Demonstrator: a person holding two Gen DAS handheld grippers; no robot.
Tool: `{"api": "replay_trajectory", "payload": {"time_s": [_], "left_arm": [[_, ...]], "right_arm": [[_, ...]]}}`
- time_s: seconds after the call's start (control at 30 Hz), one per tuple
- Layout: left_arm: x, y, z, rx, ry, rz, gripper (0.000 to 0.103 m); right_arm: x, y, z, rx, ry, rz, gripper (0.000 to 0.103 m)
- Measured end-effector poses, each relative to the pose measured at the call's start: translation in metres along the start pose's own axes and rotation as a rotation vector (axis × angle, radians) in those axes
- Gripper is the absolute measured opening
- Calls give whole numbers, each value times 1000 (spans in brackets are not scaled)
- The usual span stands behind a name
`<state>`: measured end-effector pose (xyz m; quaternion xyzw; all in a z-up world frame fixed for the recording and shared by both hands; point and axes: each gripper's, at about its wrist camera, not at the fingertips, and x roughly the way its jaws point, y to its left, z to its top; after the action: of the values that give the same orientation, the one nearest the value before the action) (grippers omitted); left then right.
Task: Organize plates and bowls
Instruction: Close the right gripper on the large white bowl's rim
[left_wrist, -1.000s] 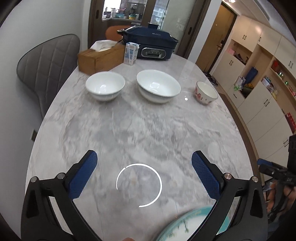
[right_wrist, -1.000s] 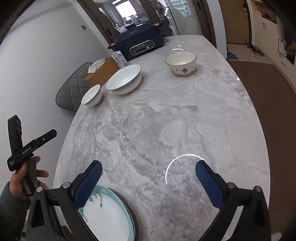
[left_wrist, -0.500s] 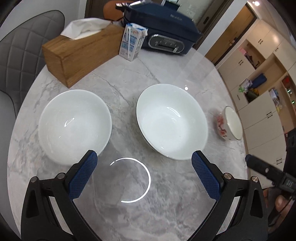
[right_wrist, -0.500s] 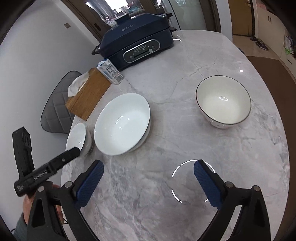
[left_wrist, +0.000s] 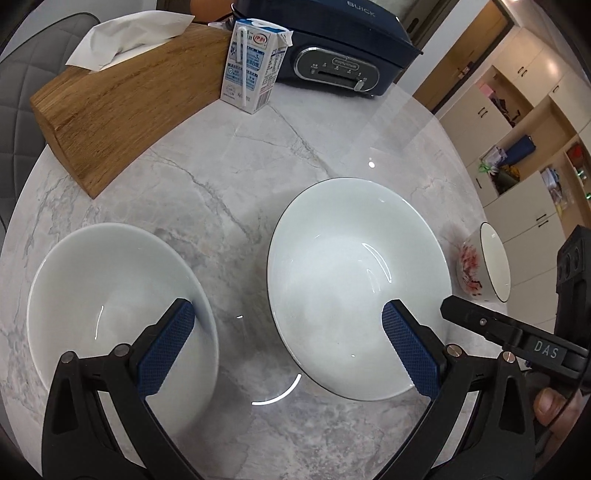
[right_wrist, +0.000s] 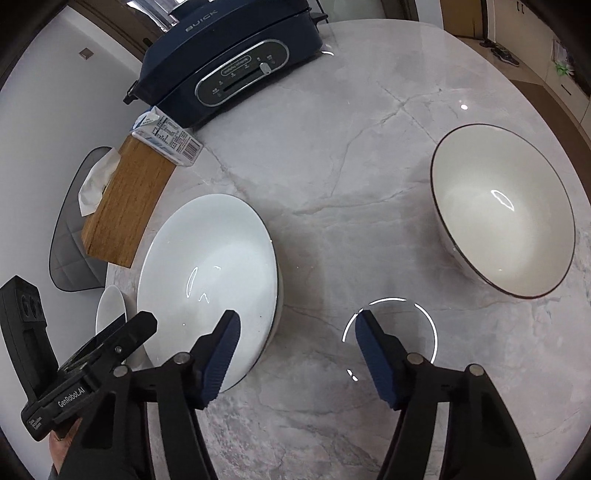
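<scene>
- The right gripper (right_wrist: 293, 352) had just been closing; its jaws still stood apart, straddling the near right rim of the large white bowl (right_wrist: 210, 277), one pad over the inside, the other over bare marble. No pad visibly pressed the rim, so I judged it released, not yet grasping.
- The left gripper (left_wrist: 284, 349) was spread wide, one pad over the small white bowl (left_wrist: 110, 295), the other over the large white bowl (left_wrist: 354, 280), with nothing clamped.
- Risk: a pinch on a thin, glossy rim could slip, or tip the bowl when it was lifted, since only one edge would carry the weight.
- Risk: both grippers crowded the same bowl; the tools could knock together or shove the small bowl toward the table's left edge.
- Risk: the tissue box (left_wrist: 122, 107) and milk carton (left_wrist: 253, 64) stood near behind, toward the far edge, and a wide swing might topple the carton.
- Containers: all three bowls appeared empty, including the patterned bowl (right_wrist: 502, 210), which sat well apart toward the table's right edge.
- The marble table (right_wrist: 351, 155) carried everything.
</scene>
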<state>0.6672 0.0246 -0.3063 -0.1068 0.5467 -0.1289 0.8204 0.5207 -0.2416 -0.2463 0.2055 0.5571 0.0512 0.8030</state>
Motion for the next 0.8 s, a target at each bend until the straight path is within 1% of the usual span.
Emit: {"api": "replay_trajectory", "payload": {"time_s": [0.03,0.07,0.1,0.17,0.23,0.37,0.5,0.63,0.73,0.77,0.8], "left_arm": [[2,0,1,4,0,2,102],[4,0,3,10,0,1,102],[6,-1,4,16,3,-6,102],[10,-1,6,31,16,-9,99],[13,0,8,51,24,-9,91],[11,5,10,53,29,-10,90],[-3,6,9,58,8,-12,90],[-22,3,9,52,-26,-39,90],[-36,-5,10,100,-83,-71,90],[-38,-9,11,130,-97,-68,90],[-37,-13,11,163,-94,-64,90]], "right_arm": [[4,1,1,-1,5,2,68],[7,2,1,-6,11,3,66],[10,3,2,-12,16,2,61],[17,6,2,-23,30,-4,58],[21,8,2,-25,33,1,57],[25,8,4,-19,32,7,57],[25,6,4,-13,30,16,57],[26,4,4,-7,31,22,58],[25,2,4,-4,24,25,57],[24,2,4,-3,18,24,58],[23,1,5,0,15,27,57]]}}
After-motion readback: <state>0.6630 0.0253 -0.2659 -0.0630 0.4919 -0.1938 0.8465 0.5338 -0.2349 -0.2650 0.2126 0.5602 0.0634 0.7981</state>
